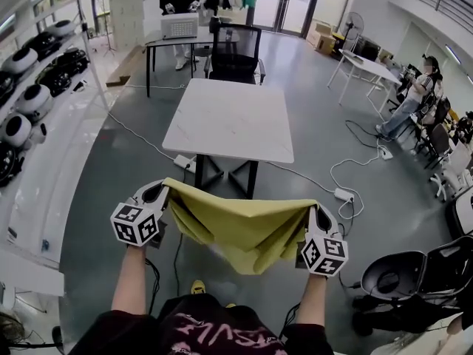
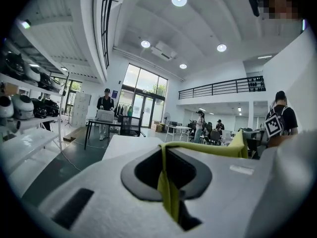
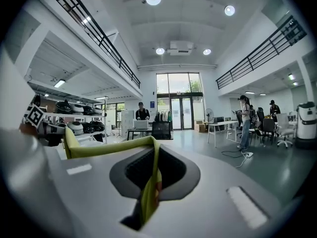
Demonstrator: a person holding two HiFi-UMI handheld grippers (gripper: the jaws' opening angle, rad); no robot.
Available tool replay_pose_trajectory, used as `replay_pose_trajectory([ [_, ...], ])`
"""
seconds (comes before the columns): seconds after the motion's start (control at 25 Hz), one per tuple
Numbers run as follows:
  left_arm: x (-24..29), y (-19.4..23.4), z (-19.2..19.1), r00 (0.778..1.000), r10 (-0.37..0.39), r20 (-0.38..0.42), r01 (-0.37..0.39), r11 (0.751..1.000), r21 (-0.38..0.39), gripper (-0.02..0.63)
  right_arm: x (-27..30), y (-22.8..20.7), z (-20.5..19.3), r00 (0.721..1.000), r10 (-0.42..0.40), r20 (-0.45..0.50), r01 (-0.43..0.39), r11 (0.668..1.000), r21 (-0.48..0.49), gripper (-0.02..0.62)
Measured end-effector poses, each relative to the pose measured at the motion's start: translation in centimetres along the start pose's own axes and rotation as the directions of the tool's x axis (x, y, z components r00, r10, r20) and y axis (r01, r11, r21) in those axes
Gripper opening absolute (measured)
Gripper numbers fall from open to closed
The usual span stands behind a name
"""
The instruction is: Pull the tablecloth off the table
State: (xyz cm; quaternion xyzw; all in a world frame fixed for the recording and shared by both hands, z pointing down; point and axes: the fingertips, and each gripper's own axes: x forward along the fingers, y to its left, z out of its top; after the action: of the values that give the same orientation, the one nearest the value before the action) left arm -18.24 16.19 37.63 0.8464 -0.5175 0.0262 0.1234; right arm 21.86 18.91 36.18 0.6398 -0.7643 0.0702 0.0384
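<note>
The yellow-green tablecloth (image 1: 244,228) hangs in the air between my two grippers, clear of the white table (image 1: 229,120), whose top is bare. My left gripper (image 1: 164,191) is shut on one corner of the tablecloth (image 2: 168,195), the fabric pinched between the jaws. My right gripper (image 1: 316,213) is shut on the other corner of the tablecloth (image 3: 146,195). The top edge of the cloth stretches between the grippers and the rest sags in folds below. Both grippers are held in front of the person, well short of the table's near edge.
A black chair (image 1: 235,54) stands at the table's far side, and a dark table (image 1: 177,39) with a white box lies beyond. Cables and power strips (image 1: 344,194) lie on the floor. Shelves with helmets (image 1: 29,102) line the left. People sit at the right (image 1: 414,102).
</note>
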Motion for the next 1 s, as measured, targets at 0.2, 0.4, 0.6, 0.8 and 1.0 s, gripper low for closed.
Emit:
replay_pose_trajectory([
  [0.2,0.4,0.8,1.4,0.999,0.016,0.028,-0.017,1.0,0.017,0.008,0.3,0.0,1.0,0.999,-0.027,0.031,0.028,1.0,-0.006,0.017],
  [0.4,0.9,0.9,2.1,0.998,0.023,0.054,-0.024,0.999,0.03,0.009,0.4,-1.0,1.7,0.997,-0.05,0.058,0.052,0.998,-0.021,0.015],
  [0.6,1.2,0.4,2.6,0.998,0.022,0.065,-0.025,0.999,0.04,0.009,0.2,-1.5,2.4,0.996,-0.062,0.071,0.064,0.998,-0.029,0.015],
  [0.8,0.4,0.1,2.6,0.997,0.021,0.068,-0.023,0.999,0.038,0.008,-0.3,-1.2,2.6,0.995,-0.057,0.079,0.059,0.998,-0.023,0.015],
  [1.0,-0.2,0.3,3.0,0.996,0.033,0.084,-0.037,0.998,0.046,0.008,-0.4,-0.6,3.2,0.995,-0.05,0.087,0.054,0.998,-0.045,0.015],
])
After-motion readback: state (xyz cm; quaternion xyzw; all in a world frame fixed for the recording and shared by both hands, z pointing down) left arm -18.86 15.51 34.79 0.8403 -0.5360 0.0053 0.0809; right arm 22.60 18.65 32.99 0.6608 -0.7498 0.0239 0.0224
